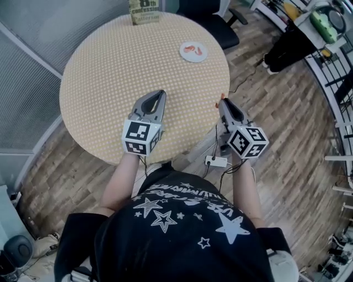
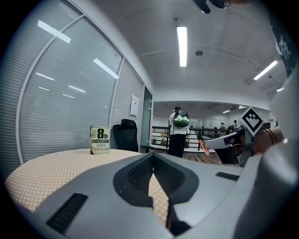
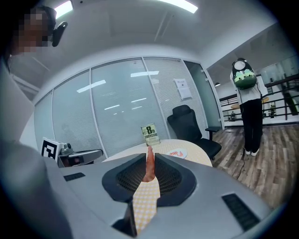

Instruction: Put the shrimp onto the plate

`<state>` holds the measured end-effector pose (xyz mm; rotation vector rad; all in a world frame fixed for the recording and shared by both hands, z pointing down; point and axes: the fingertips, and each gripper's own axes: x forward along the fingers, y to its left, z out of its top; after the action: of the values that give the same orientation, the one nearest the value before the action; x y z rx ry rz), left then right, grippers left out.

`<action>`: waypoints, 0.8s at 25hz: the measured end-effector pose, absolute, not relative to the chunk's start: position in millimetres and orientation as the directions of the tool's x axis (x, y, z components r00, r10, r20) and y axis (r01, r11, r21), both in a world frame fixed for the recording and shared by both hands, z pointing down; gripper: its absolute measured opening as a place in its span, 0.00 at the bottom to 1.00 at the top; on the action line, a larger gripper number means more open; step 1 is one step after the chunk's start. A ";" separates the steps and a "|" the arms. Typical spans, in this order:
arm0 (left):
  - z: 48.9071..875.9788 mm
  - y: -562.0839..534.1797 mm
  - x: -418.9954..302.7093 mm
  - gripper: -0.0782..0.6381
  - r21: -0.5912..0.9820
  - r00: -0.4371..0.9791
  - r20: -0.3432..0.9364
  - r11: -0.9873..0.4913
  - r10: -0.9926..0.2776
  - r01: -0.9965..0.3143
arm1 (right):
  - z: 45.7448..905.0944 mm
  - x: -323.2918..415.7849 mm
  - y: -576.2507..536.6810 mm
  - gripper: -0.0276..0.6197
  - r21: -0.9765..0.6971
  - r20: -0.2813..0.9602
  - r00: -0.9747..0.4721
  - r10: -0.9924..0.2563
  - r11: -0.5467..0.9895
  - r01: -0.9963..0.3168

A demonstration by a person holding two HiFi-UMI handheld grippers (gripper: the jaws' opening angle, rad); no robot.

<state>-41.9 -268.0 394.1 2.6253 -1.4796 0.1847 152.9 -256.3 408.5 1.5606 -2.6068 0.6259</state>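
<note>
A small white plate (image 1: 193,52) with an orange shrimp (image 1: 192,49) on it lies at the far right of the round table (image 1: 110,66). My right gripper (image 1: 222,99) hovers at the table's near right edge, shut on another orange shrimp (image 3: 149,165) that stands upright between its jaws. The plate (image 3: 177,153) shows ahead of it in the right gripper view. My left gripper (image 1: 161,93) hangs over the table's near middle, jaws together with nothing in them (image 2: 153,157). From the left gripper view, the held shrimp (image 2: 201,145) pokes from the right gripper's tips.
A book (image 1: 144,12) stands upright at the table's far edge. A black office chair (image 1: 215,22) sits behind the table. A white power strip (image 1: 216,161) with cables lies on the wooden floor near my feet. A person with a backpack (image 3: 247,107) stands at the right.
</note>
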 end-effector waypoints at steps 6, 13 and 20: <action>401.2 -289.5 -52.9 0.12 0.127 0.546 0.159 -0.532 -0.822 -0.838 | 404.4 145.9 -269.8 0.14 -0.295 0.264 -0.456 -0.850 0.378 -0.877; 418.9 -299.8 -55.0 0.12 0.139 0.534 0.198 -0.516 -0.822 -0.845 | 418.4 146.9 -285.4 0.14 -0.315 0.274 -0.464 -0.842 0.378 -0.871; 423.5 -313.6 -53.0 0.12 0.108 0.432 0.230 -0.418 -0.872 -0.902 | 441.7 151.6 -332.4 0.14 -0.363 0.274 -0.555 -0.786 0.450 -0.816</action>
<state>-53.0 -313.6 423.5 2.4692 -1.5554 0.2037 151.6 -332.4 441.7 1.4490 -2.6183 0.7124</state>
